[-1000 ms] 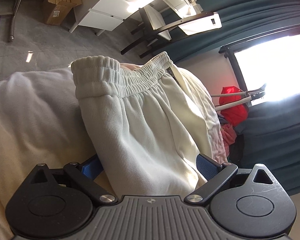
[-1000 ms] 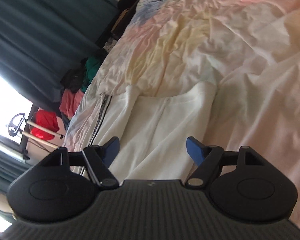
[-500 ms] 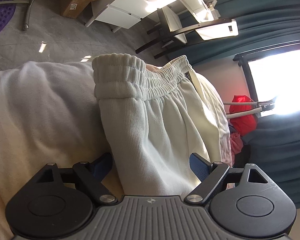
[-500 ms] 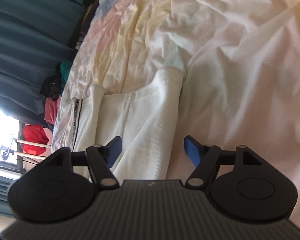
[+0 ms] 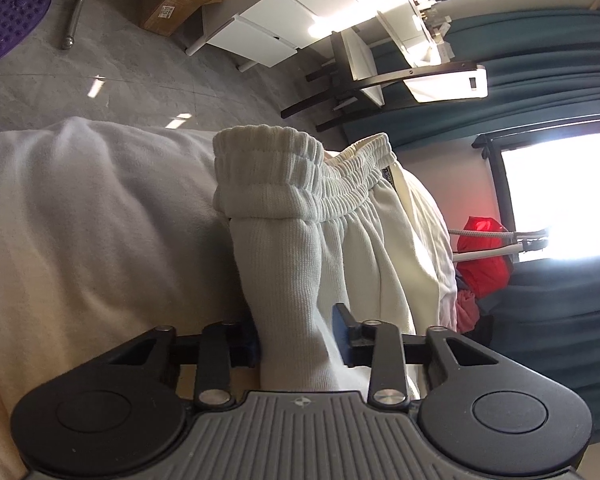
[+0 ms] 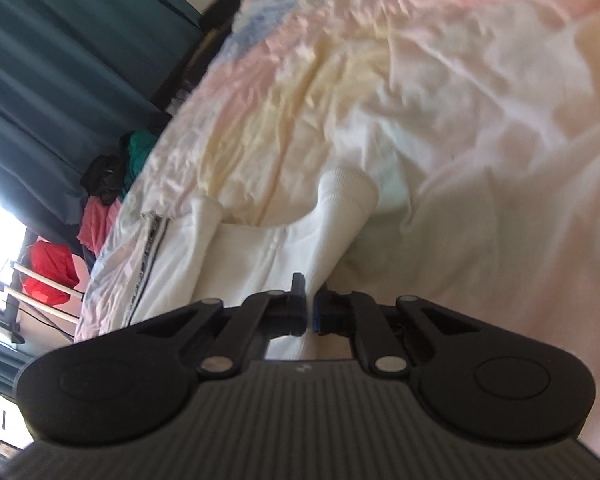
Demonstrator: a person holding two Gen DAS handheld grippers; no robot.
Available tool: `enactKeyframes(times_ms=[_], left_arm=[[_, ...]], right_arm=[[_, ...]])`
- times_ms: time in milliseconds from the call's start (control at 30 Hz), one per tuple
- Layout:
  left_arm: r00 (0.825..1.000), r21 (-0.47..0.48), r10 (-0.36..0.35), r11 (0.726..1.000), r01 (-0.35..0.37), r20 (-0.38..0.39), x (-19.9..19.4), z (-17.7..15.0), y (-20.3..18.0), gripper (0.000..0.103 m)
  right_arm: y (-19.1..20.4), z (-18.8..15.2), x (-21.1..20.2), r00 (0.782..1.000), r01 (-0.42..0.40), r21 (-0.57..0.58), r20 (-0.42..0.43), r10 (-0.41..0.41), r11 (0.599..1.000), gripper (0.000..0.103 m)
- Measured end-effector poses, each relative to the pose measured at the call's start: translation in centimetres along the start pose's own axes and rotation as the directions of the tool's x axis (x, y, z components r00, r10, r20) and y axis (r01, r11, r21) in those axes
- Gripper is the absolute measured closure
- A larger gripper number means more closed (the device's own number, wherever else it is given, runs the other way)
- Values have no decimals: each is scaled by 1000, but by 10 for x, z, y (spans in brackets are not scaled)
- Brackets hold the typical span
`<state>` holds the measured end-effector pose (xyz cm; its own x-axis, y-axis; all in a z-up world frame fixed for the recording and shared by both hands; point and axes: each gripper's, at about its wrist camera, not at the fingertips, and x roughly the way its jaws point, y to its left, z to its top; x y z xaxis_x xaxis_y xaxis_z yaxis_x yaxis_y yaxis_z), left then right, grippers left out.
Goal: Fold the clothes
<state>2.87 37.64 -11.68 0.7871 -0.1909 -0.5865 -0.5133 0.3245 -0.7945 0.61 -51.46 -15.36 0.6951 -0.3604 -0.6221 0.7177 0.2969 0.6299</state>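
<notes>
One pair of cream ribbed cotton sweatpants [image 5: 300,240] with an elastic waistband; two black grippers with blue pads, left [image 5: 296,336] and right [image 6: 309,312]; one brown cardboard box [image 5: 176,0]; one white drawer cabinet [image 5: 284,20]; one red bag [image 5: 484,256]; one purple studded mat [image 5: 8,12].

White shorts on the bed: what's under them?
The white shorts lie on a crumpled pastel sheet, which shows around them; a white blanket lies beside the waistband. Whatever is directly beneath the fabric is covered. Both tools are pinching the shorts.
</notes>
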Motion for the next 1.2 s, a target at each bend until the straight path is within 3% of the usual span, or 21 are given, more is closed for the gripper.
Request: enactKeyframes(times_ms=[167,300,467,633,767,900,1067,1200], left_arm=[[998,14,-55,998,55,22,-12,1,0,92],[989,19,-143,990,142,48,-31,4,-6,94],[984,41,-177,984,175,37,-43,19,-39,94],[980,104,-193,977,188,43,-28,40,-108,94],[979,131,-188,975,177,73,24,56,-166,94],[984,146,-148,980,132,104,100,68,-212,93],[994,191,-6,981,-16,111,209,86,-238,93],[990,252,101,960,-124,102,273,92,-244,93]], right_arm=[[3,4,-18,998,-41,-12,52,41,999,97],[2,13,-28,997,-56,26,58,55,998,97],[57,31,-17,993,-76,-37,88,79,996,97],[112,50,-6,988,-93,-101,117,105,990,97],[165,61,25,983,-97,-155,138,119,983,97],[223,54,107,985,-6,-246,168,49,969,97],[264,29,211,987,83,-346,157,-29,935,97],[273,8,266,987,131,-407,142,-79,904,97]])
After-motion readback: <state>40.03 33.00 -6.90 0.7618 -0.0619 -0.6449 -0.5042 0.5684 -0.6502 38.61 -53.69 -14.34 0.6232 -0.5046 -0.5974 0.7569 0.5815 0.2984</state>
